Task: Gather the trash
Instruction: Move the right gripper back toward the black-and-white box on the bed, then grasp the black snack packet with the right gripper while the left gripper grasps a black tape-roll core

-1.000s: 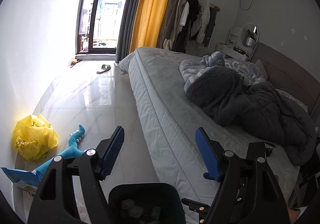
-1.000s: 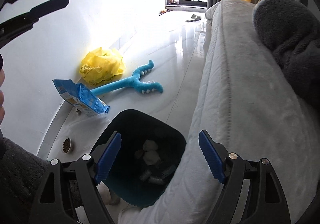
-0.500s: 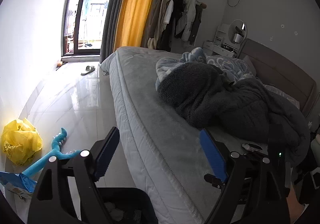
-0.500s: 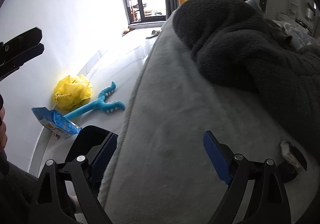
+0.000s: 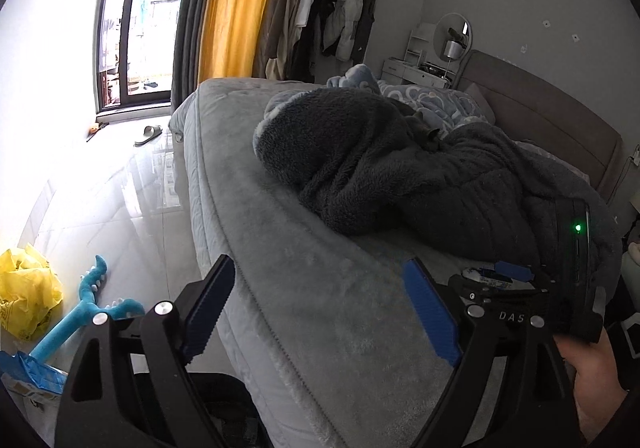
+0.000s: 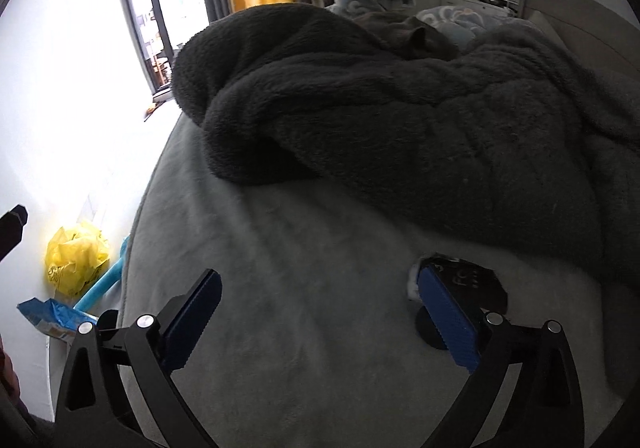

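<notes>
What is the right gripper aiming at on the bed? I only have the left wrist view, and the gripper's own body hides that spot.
Observer: In the right wrist view, a flat black packet with pale lettering lies on the grey bedspread, just below the edge of the dark blanket.
Operator: Is it gripped yet?
Observer: No. The right gripper has its jaws wide open, and the packet sits behind its right pad, not between the two.
Operator: Anything else there?
Observer: A round black object lies against the packet's near side.
</notes>
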